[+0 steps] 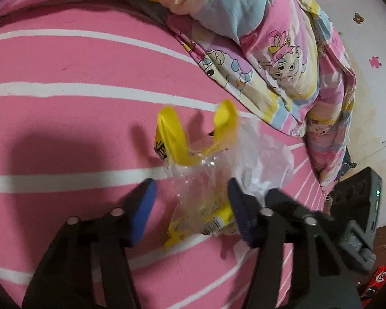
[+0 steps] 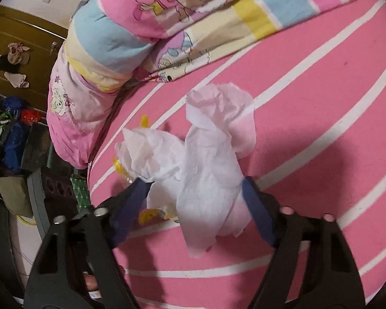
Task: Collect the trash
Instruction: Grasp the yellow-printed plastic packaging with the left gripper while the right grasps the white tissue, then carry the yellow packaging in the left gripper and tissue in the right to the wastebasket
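Pink white-striped bed sheet (image 1: 64, 77): your left gripper (image 1: 191, 193) straddles the clear-and-yellow plastic wrapper (image 1: 193, 175), jaws apart; your right gripper (image 2: 195, 190) pinches crumpled white tissue (image 2: 208, 180).

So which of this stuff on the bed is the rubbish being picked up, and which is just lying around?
Part of the job:
- clear plastic bag with yellow handles, between the left claw pads
- crumpled white tissue, between the right claw pads

Just lying about:
- cartoon-print quilt
- pink striped bedsheet
- clothes pile on the floor
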### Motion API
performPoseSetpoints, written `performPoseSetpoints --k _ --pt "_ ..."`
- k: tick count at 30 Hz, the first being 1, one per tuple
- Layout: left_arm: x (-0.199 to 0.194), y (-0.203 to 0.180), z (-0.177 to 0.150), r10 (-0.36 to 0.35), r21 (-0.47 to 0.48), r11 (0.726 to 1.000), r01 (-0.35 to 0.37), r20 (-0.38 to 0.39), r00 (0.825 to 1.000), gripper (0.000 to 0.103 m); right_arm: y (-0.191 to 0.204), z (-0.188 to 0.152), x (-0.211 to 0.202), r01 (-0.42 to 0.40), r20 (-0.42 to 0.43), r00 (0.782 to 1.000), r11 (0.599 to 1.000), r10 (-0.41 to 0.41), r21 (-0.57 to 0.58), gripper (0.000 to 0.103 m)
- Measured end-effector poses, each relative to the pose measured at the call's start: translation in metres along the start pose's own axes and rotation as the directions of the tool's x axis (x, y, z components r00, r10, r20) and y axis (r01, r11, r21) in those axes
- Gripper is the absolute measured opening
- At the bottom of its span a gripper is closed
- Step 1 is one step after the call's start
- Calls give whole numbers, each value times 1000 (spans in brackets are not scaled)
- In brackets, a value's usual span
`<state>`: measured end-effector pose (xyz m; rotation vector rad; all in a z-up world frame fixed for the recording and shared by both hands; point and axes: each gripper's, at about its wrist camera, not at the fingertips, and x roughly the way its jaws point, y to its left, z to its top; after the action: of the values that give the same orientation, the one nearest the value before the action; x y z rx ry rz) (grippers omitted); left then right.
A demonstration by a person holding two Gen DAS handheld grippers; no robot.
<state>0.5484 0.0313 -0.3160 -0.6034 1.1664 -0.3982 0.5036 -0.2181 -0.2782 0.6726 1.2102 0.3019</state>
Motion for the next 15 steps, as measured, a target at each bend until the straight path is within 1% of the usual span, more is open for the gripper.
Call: performPoseSetpoints --k 1,2,3,4,5,6,7,9,10,12,13,15 --pt "2 0 0 -9 -7 1000 9 -8 1000 39 -2 1 2 6 -6 1000 1000 -6 10 57" --pt "3 -1 -2 -6 -6 1000 6 -9 1000 26 -3 1 4 8 -10 1000 1000 -8 14 46" --pt "4 -2 -3 -7 -4 1000 7 -12 1000 25 -5 0 5 11 -15 1000 1000 -11 12 30" --pt "4 -3 -5 -20 -2 1000 20 -11 1000 25 -5 -1 5 10 -20 1000 1000 -10 11 19" --pt "4 -3 -8 -28 -1 1000 28 -14 1000 20 -6 -2 5 3 -25 1000 1000 -2 14 6" --pt "3 -2 -11 -41 -7 999 41 -14 999 18 -7 -2 3 -1 -22 1000 1000 1 17 4" --pt "-2 1 -14 -66 -24 998 66 -14 998 17 -8 -4 -2 -21 -16 1000 1000 22 21 4" --pt "-8 1 -19 -87 -39 995 87 -11 996 17 -9 -7 -8 -53 -18 998 998 53 18 3" --pt "-14 0 -22 -95 -42 995 95 -8 995 17 -8 -12 -18 -66 -7 998 998 66 13 3" --pt "-26 -2 -30 -111 -50 993 111 -3 994 17 -7 -18 -27 -89 -3 996 996 90 15 3" --pt "-37 -5 -38 -129 -51 990 129 -5 992 17 -6 -27 -40 -115 -1 993 993 115 18 3" --pt "-52 -10 -48 -146 -57 988 146 2 989 17 -3 -36 -51 -131 2 991 991 131 19 3"
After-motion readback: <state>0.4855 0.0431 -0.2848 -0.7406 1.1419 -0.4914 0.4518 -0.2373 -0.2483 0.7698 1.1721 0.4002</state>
